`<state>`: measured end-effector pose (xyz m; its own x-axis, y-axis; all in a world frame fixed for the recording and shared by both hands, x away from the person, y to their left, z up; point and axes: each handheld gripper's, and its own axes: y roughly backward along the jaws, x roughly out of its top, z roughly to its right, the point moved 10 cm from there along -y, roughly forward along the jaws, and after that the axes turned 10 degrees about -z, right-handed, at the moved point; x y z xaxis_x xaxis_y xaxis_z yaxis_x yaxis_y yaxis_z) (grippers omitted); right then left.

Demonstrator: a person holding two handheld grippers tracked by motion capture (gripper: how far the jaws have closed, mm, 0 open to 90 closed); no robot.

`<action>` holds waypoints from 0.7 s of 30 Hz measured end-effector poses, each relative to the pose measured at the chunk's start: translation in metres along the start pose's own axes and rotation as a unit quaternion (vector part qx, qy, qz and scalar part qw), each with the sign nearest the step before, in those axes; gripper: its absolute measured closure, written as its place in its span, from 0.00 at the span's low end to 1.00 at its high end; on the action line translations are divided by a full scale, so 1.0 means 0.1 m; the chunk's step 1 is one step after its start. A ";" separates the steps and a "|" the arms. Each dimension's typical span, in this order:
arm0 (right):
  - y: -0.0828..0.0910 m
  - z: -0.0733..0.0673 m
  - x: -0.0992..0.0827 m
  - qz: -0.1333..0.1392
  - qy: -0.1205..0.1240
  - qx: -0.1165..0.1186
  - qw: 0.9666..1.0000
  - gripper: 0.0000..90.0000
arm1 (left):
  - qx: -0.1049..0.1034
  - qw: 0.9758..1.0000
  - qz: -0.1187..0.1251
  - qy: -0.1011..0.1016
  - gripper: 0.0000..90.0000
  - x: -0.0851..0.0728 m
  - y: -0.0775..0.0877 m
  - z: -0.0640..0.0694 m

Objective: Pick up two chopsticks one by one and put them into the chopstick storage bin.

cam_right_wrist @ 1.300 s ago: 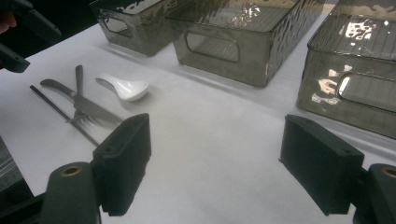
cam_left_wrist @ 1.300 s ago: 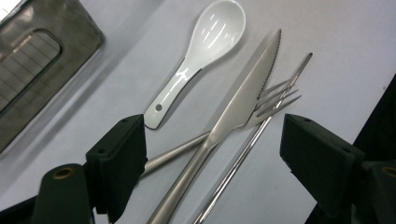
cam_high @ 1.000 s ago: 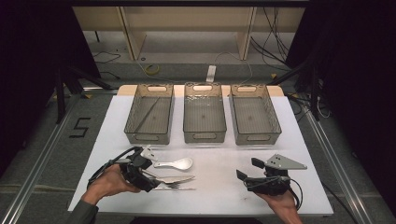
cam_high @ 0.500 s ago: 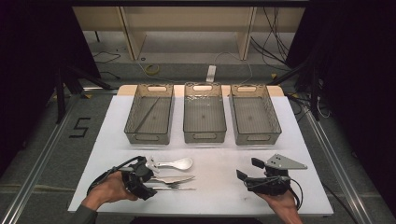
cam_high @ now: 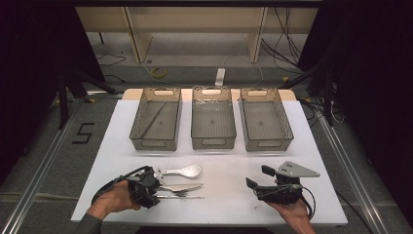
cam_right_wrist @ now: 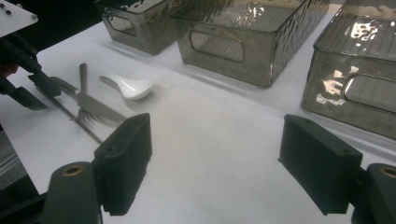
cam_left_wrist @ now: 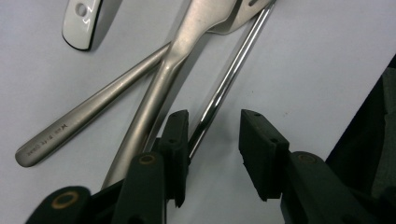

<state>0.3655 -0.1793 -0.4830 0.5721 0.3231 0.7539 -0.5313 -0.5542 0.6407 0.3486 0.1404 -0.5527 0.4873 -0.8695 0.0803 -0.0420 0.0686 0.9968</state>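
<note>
Near the table's front left lies a pile of cutlery: a white spoon (cam_high: 180,171), a metal fork (cam_high: 184,187) and a thin shiny metal rod (cam_high: 185,197). My left gripper (cam_high: 155,191) is low over their handles. In the left gripper view, the rod (cam_left_wrist: 229,79) runs between the jaws of that gripper (cam_left_wrist: 212,140), against the left pad, with a gap to the right pad. The jaws have just been closing and do not press on the rod. A flat handle (cam_left_wrist: 159,93) and an engraved handle (cam_left_wrist: 93,112) lie left of it. My right gripper (cam_high: 256,178) rests open at the front right with nothing between its jaws.
Three dark see-through bins stand in a row at the back: left (cam_high: 157,141), middle (cam_high: 213,141), right (cam_high: 267,142). A thin rod (cam_high: 153,119) lies slanted in the left bin. White table surface (cam_high: 224,165) spreads between the grippers and the bins.
The left gripper's jaws have narrowed around the thin rod, and that hand has shifted slightly toward the front edge. The right gripper has stayed still.
</note>
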 end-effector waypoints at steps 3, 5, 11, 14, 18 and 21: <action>0.00 0.00 0.00 -0.001 0.000 0.000 1.000 0.29 | -0.001 1.000 -0.001 0.005 0.71 0.00 -0.02 -0.01; 0.00 -0.01 0.00 -0.001 0.000 0.001 1.000 0.29 | -0.001 1.000 -0.009 0.001 0.71 -0.01 -0.04 -0.02; -0.01 -0.01 0.00 -0.002 0.001 0.002 1.000 0.29 | -0.001 1.000 -0.014 -0.002 0.75 -0.02 -0.07 -0.03; -0.01 -0.01 0.00 -0.002 0.001 0.002 1.000 0.29 | -0.002 1.000 -0.020 -0.006 0.77 -0.03 -0.07 -0.02; -0.01 -0.01 0.00 -0.003 0.002 0.001 1.000 0.29 | 0.001 0.999 -0.027 -0.019 0.81 -0.03 -0.07 0.01; -0.01 -0.01 0.00 -0.003 0.002 0.002 1.000 0.29 | 0.000 0.999 -0.024 -0.022 0.82 -0.03 -0.07 0.02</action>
<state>0.3652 -0.1780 -0.4839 0.5725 0.3307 0.7503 -0.5255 -0.5544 0.6453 0.3456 0.1413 -0.5599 0.4502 -0.8923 0.0329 -0.0192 0.0272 0.9994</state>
